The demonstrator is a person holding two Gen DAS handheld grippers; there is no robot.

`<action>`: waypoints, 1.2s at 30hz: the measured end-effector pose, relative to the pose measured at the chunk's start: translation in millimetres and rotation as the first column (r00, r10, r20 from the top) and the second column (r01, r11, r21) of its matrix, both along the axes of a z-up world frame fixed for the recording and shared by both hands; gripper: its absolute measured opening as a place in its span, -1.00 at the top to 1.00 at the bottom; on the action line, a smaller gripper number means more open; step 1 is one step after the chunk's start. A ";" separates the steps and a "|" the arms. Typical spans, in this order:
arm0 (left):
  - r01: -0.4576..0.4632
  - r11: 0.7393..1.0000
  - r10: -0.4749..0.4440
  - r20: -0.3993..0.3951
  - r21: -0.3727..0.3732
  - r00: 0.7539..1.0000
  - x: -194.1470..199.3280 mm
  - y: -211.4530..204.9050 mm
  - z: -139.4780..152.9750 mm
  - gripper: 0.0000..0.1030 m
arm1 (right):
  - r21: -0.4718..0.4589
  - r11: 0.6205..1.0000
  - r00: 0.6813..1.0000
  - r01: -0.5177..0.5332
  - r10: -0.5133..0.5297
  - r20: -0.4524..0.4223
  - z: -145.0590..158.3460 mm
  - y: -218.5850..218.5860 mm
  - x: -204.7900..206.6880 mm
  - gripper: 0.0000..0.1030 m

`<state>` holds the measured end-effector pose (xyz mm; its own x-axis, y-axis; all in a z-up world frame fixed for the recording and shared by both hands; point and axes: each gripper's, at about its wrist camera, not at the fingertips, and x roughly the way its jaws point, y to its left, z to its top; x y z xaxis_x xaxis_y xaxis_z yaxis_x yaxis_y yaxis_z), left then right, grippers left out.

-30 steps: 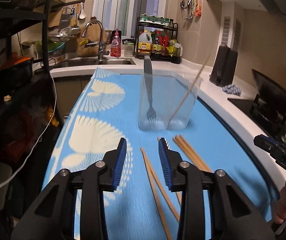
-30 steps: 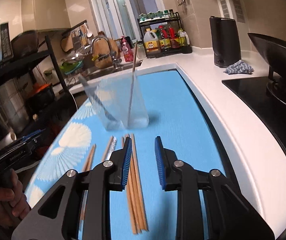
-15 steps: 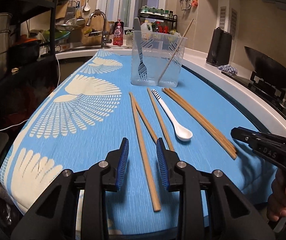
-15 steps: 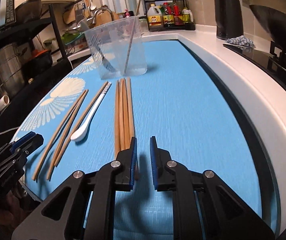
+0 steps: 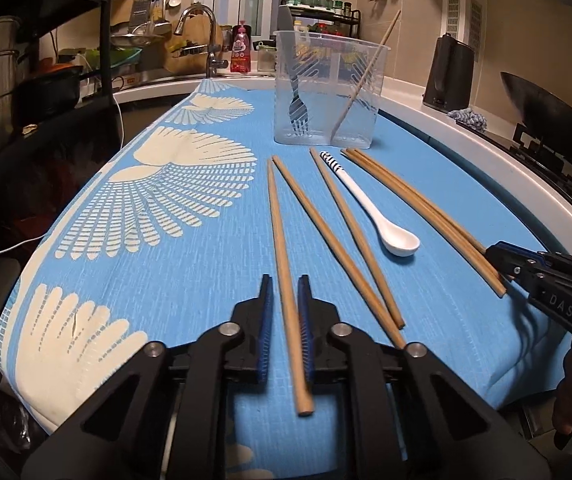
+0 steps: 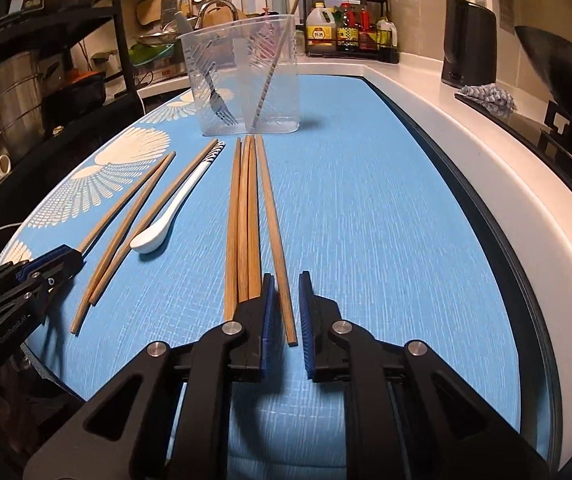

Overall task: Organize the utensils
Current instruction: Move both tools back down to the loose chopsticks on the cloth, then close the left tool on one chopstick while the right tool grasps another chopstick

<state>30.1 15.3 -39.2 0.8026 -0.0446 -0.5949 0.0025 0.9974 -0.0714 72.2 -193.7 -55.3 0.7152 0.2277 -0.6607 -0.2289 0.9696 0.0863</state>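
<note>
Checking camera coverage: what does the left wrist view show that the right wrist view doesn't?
Only the left wrist view: the pink bottle by the faucet.

Only the right wrist view: the oil jug on the rack.

Both: the clear container holding a fork, the white spoon, loose chopsticks, and each gripper straddling a chopstick, left gripper, right gripper.

**Utensil count on the blue mat**

Seven chopsticks lying flat: three spread out on one side, starting with this one [image 5: 281, 264], and four bunched together [image 6: 245, 216] on the other. One white spoon [image 5: 374, 212] between the two groups. One clear tub [image 5: 328, 88] at the far end, holding one fork [image 5: 296, 96] and one more chopstick [image 5: 362, 80]. Eight chopsticks in all. Two grippers [image 5: 286, 316] [image 6: 284, 312].
</note>
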 end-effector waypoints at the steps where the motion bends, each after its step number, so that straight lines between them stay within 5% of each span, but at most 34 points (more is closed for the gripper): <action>1: 0.000 1.000 0.000 0.002 0.000 1.000 0.8 1.6 0.4 0.84 | 0.000 1.000 1.000 0.002 -0.002 0.003 -0.1 0.4 -0.4 0.88; 10: 0.022 1.000 -0.022 0.041 0.012 0.999 3.0 19.0 -1.0 0.87 | -0.006 0.992 0.991 0.130 -0.130 0.021 -0.9 -14.5 -9.7 0.90; 29: -0.010 1.000 0.010 0.070 -0.009 0.997 -19.9 22.8 -2.6 0.61 | -0.004 0.995 0.994 0.104 -0.104 0.041 -2.9 -18.3 -10.5 0.84; 36: -0.012 1.000 0.011 0.100 0.010 0.995 -20.3 17.1 -5.3 0.86 | -0.003 0.995 0.994 0.103 -0.103 0.043 -3.0 -18.8 -11.3 0.84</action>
